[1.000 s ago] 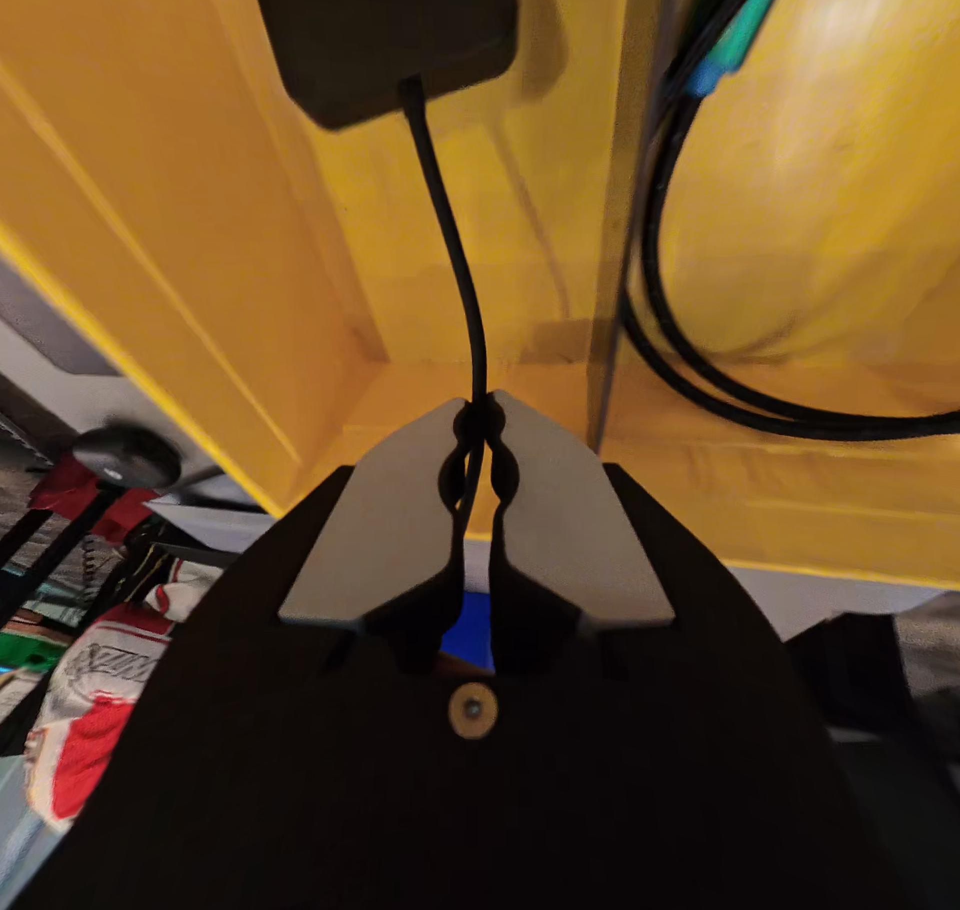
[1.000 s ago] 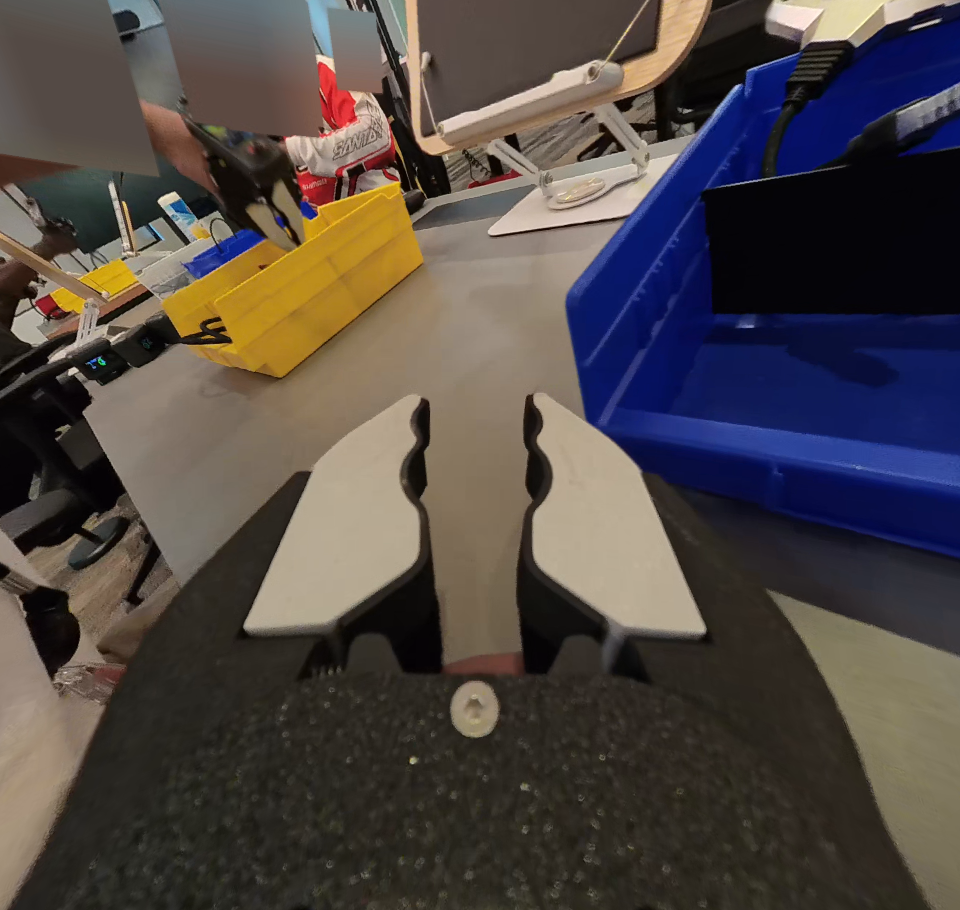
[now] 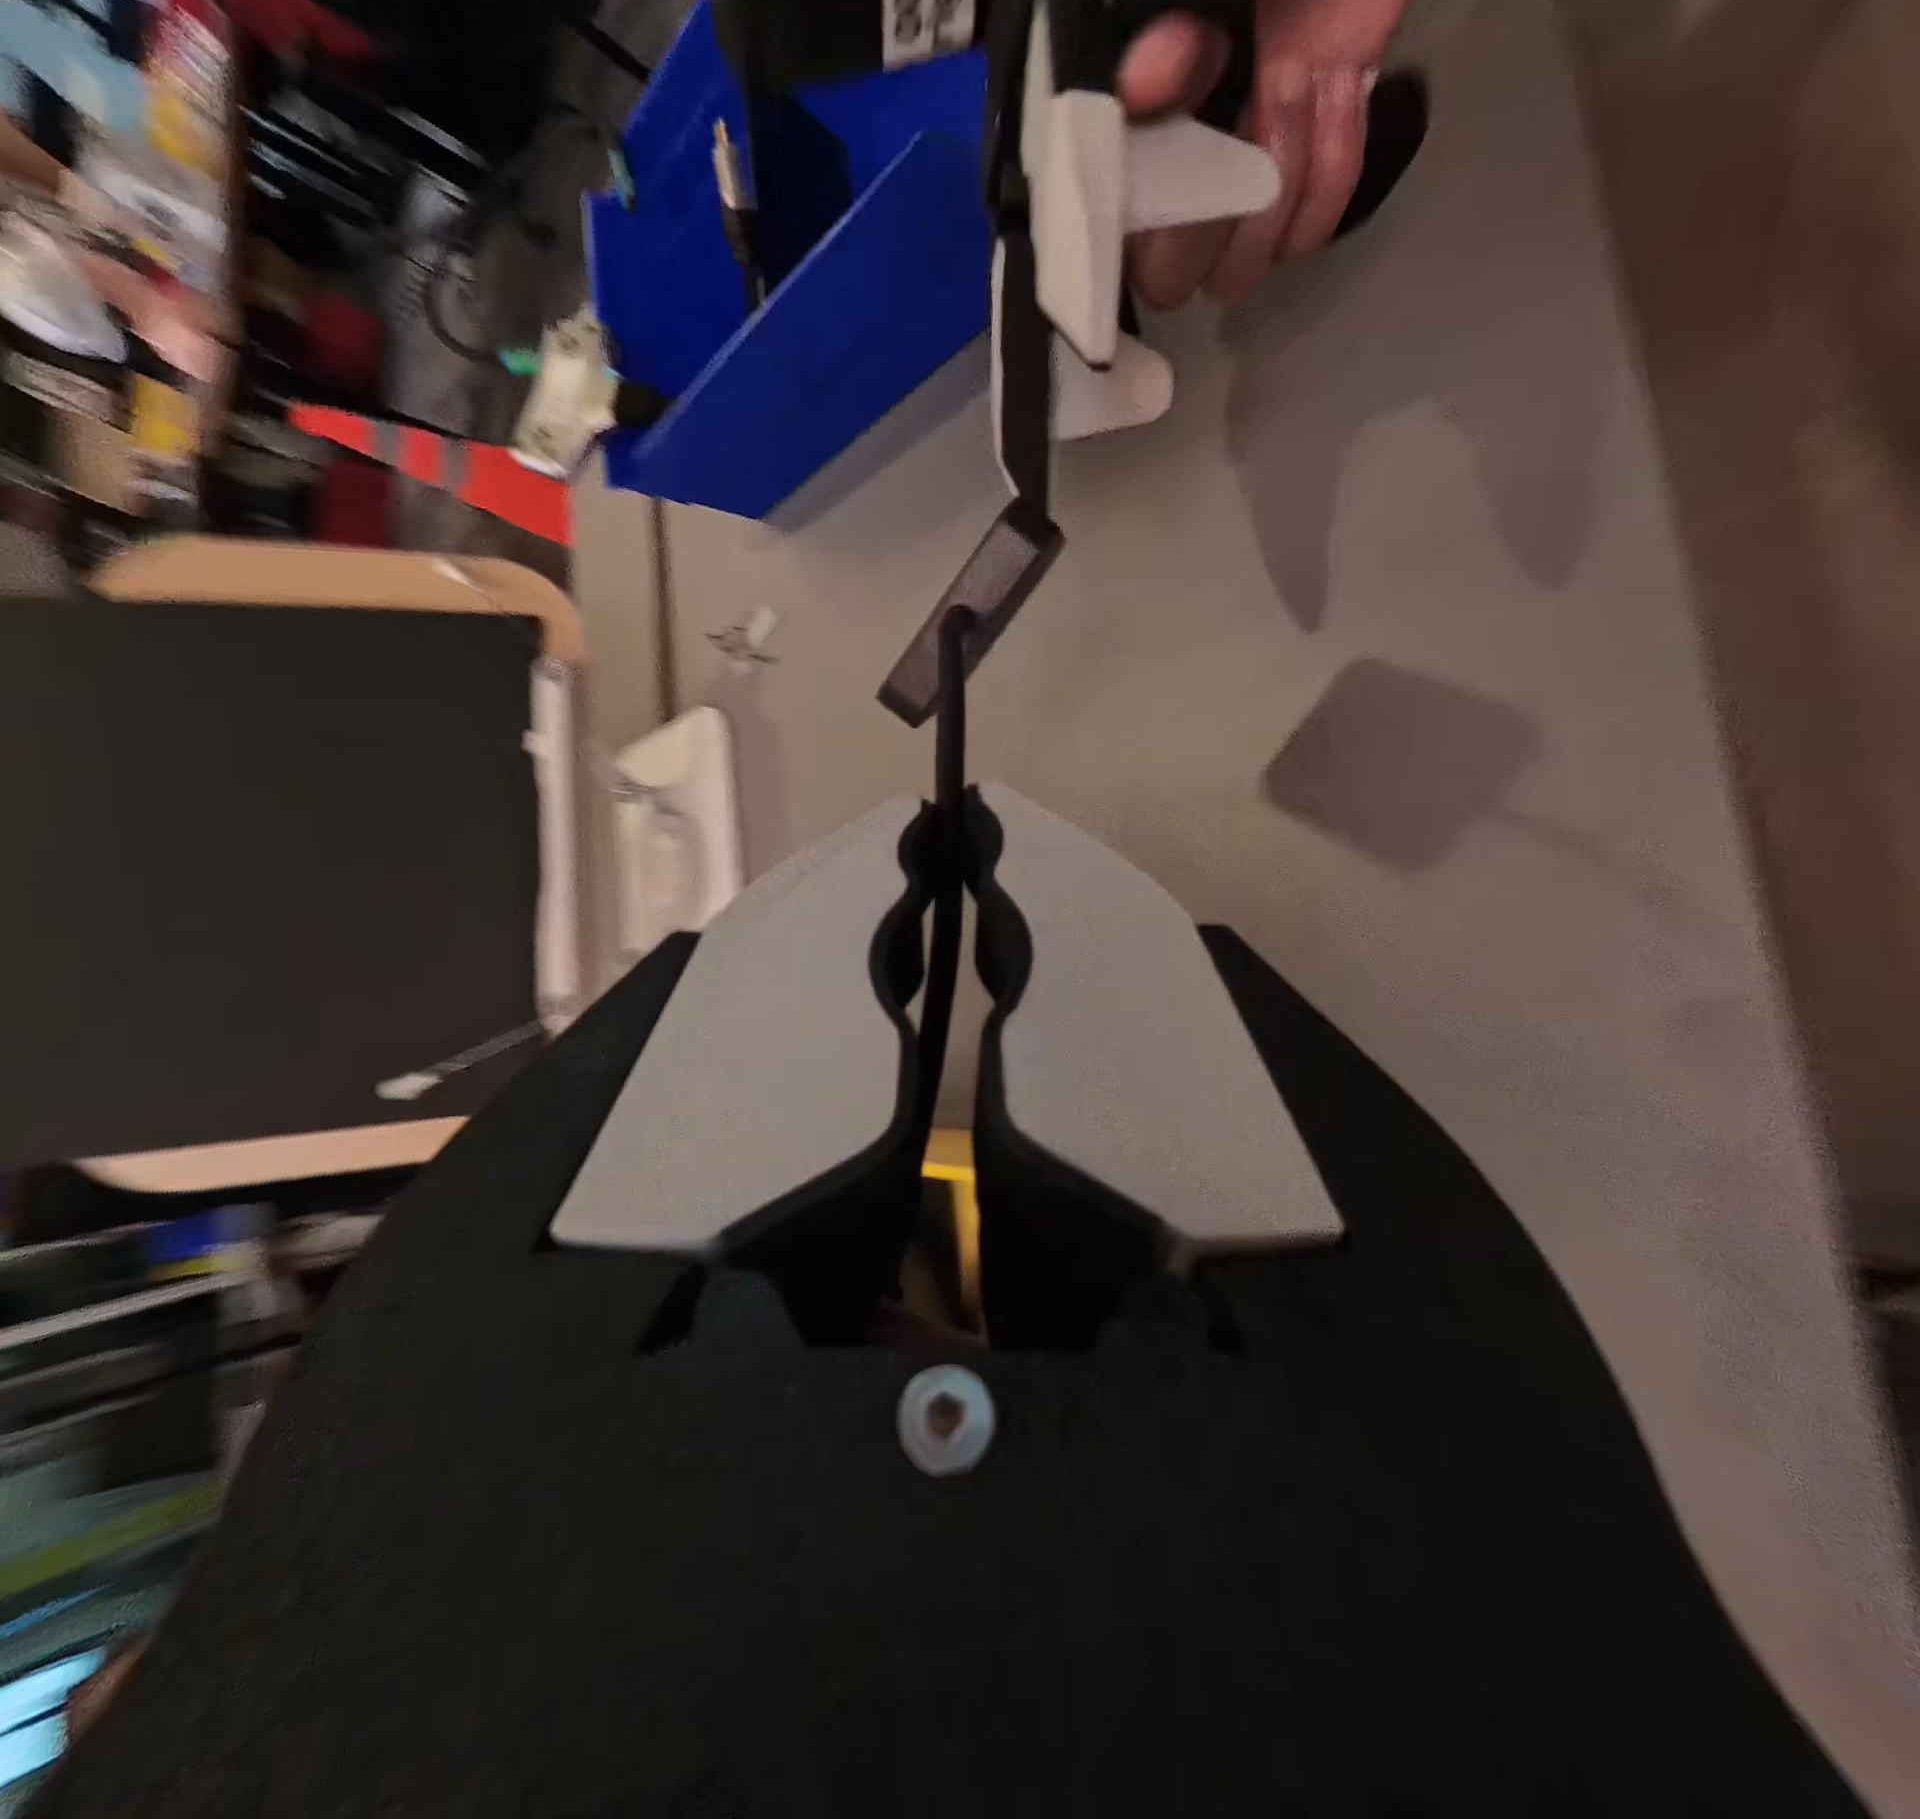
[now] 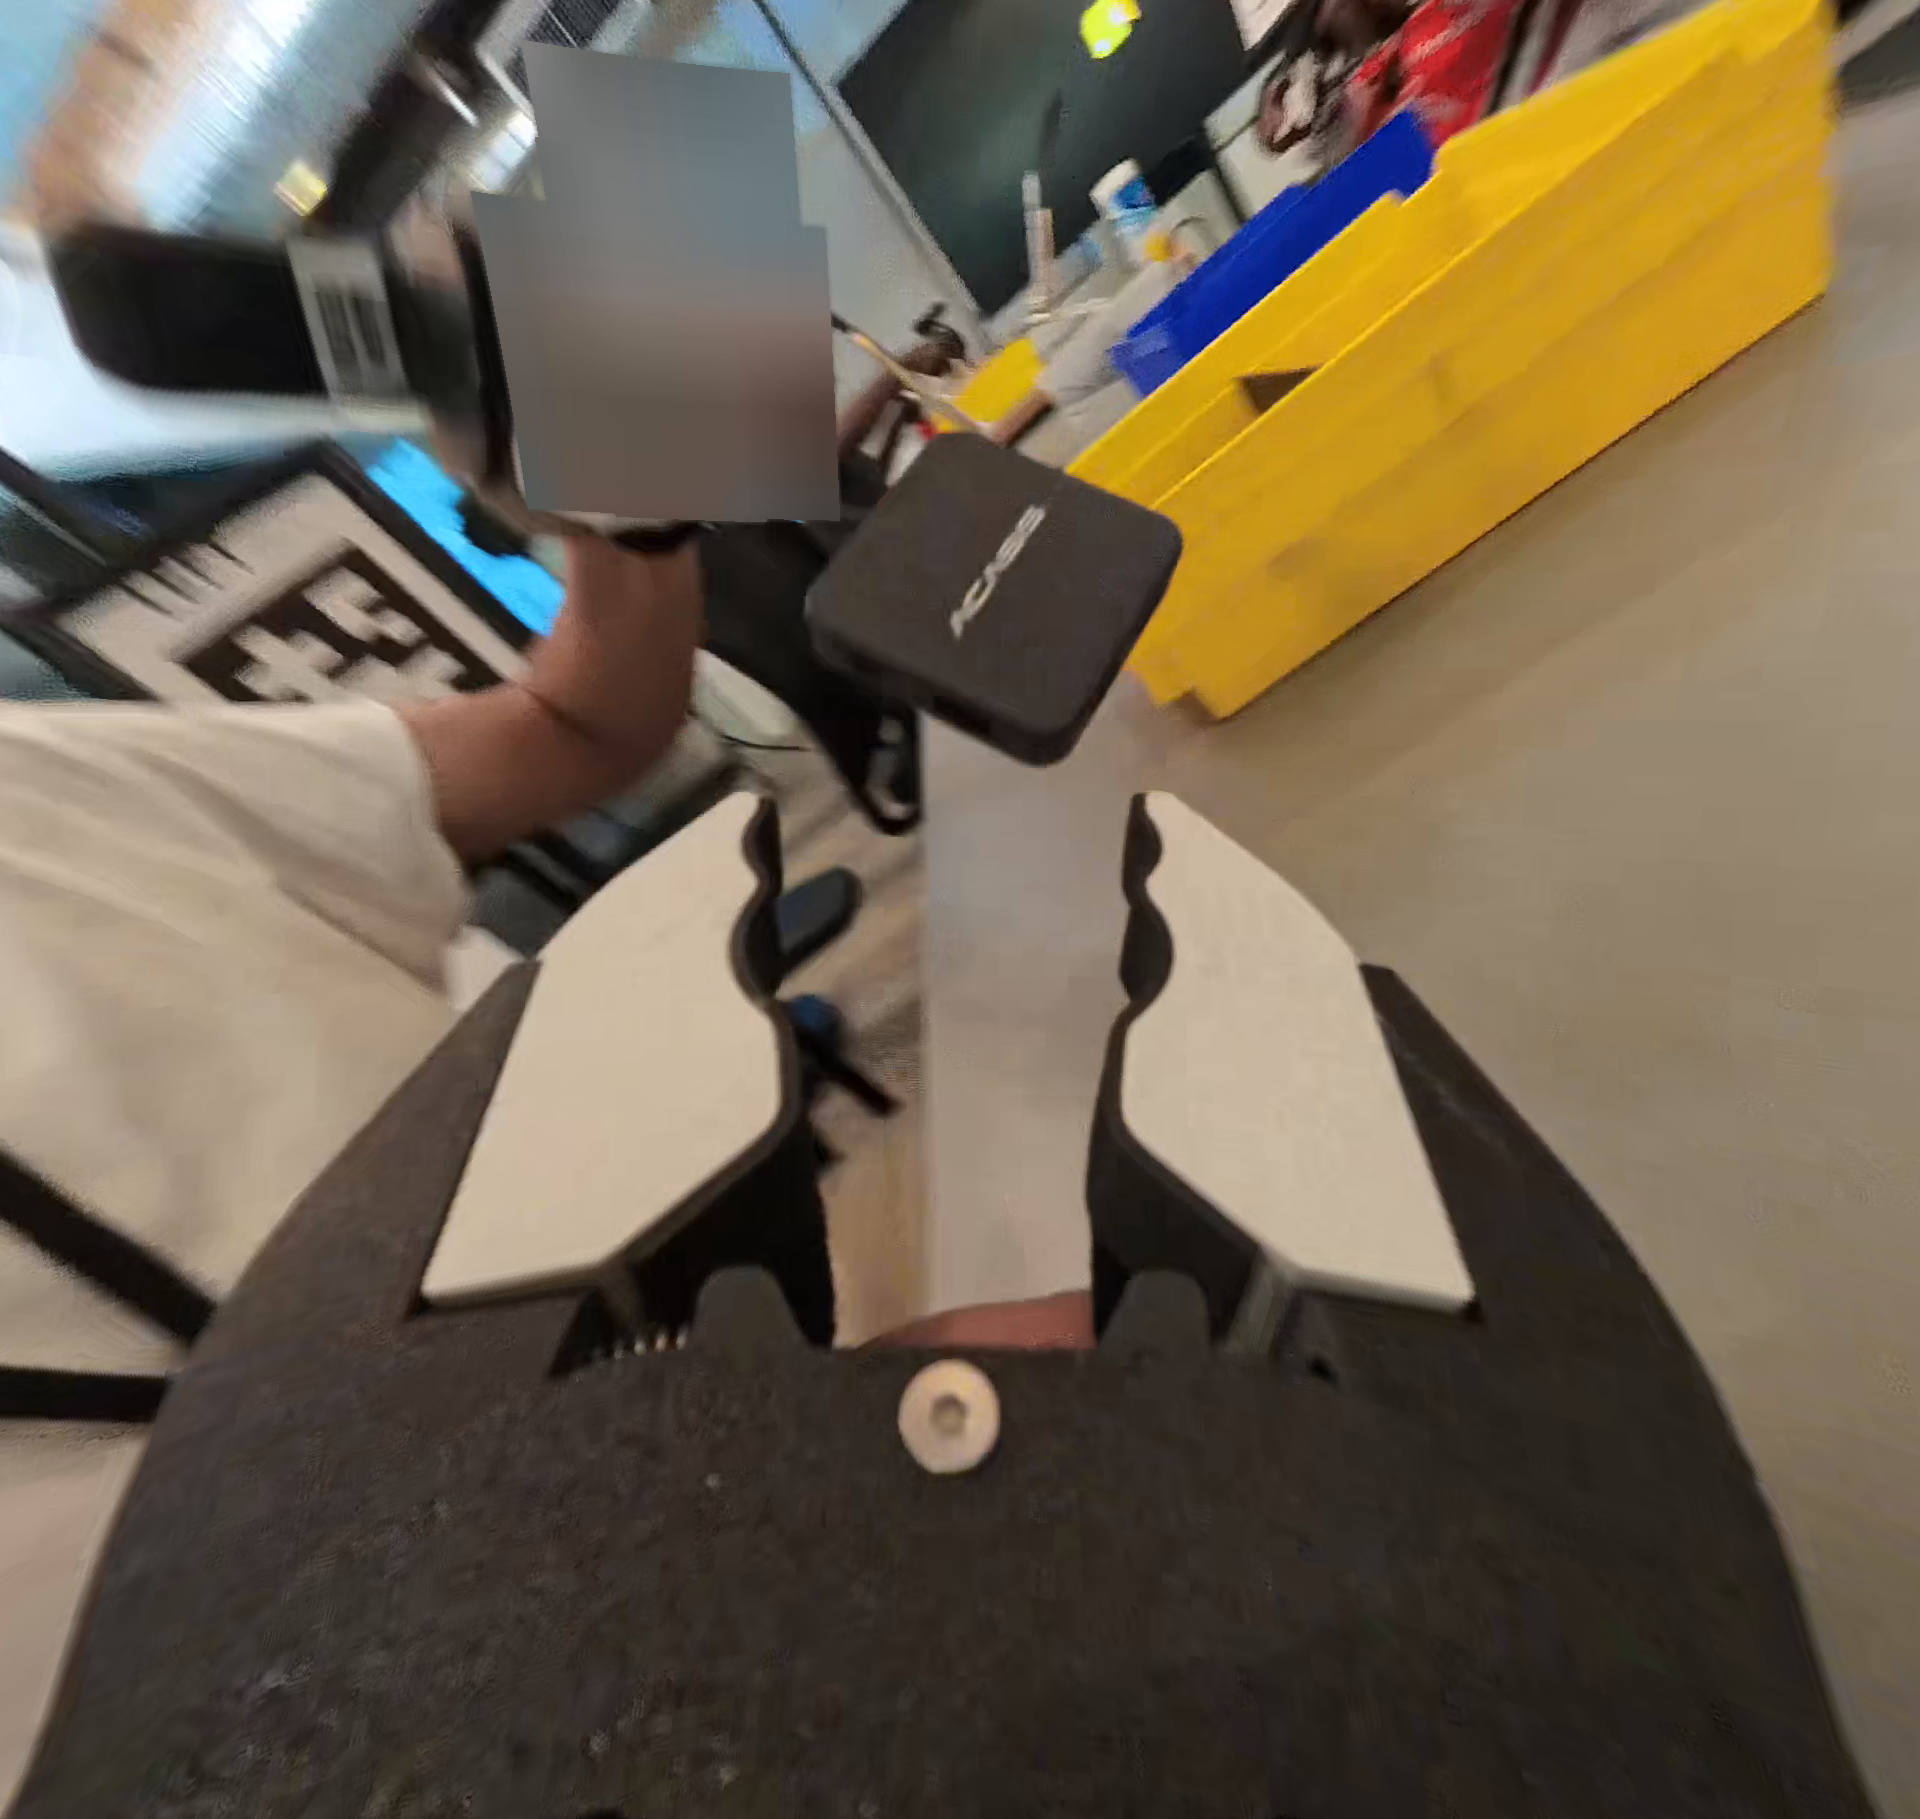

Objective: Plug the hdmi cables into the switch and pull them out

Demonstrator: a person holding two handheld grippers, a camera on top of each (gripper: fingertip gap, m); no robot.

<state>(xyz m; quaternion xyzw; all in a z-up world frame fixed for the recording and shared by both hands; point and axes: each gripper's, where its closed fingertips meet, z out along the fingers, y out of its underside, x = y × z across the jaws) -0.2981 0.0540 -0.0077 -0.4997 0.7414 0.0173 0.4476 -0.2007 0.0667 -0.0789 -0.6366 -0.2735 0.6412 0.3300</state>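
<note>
My left gripper [image 3: 951,803] is clenched on a thin black cable [image 3: 948,730]; the jaws meet at the tips with the cable running down between them. The cable rises to a small black HDMI switch [image 3: 971,616], which sits just above centre frame in the left wrist view, tilted and seen edge-on, clear of the grey bench [image 3: 1455,1042]. A square shadow [image 3: 1397,761] of the box lies on the bench to the right of it.

In the right wrist view the same switch [image 4: 992,595] shows its flat top, a rounded black square bearing a pale logo, sitting in mid-frame above my right gripper [image 4: 945,834]. Those jaws are spread wide with nothing between them; only bench [image 4: 1558,938] and floor show through the gap. The switch is near the tips but not between them.

From the left wrist view, the right gripper [image 3: 1081,242] appears in the upper middle, side-on, with a hand [image 3: 1278,107] on its grip. A blue bin [image 3: 810,335] stands on the bench to its left, with a cable end [image 3: 732,180] showing inside it.

Upper right of the right wrist view: a yellow bin [image 4: 1507,398] on the bench, with a second blue bin [image 4: 1278,252] behind it. My forearm [image 4: 561,709] and white sleeve [image 4: 208,886] fill the left side. Both views are motion-blurred, background most of all.
</note>
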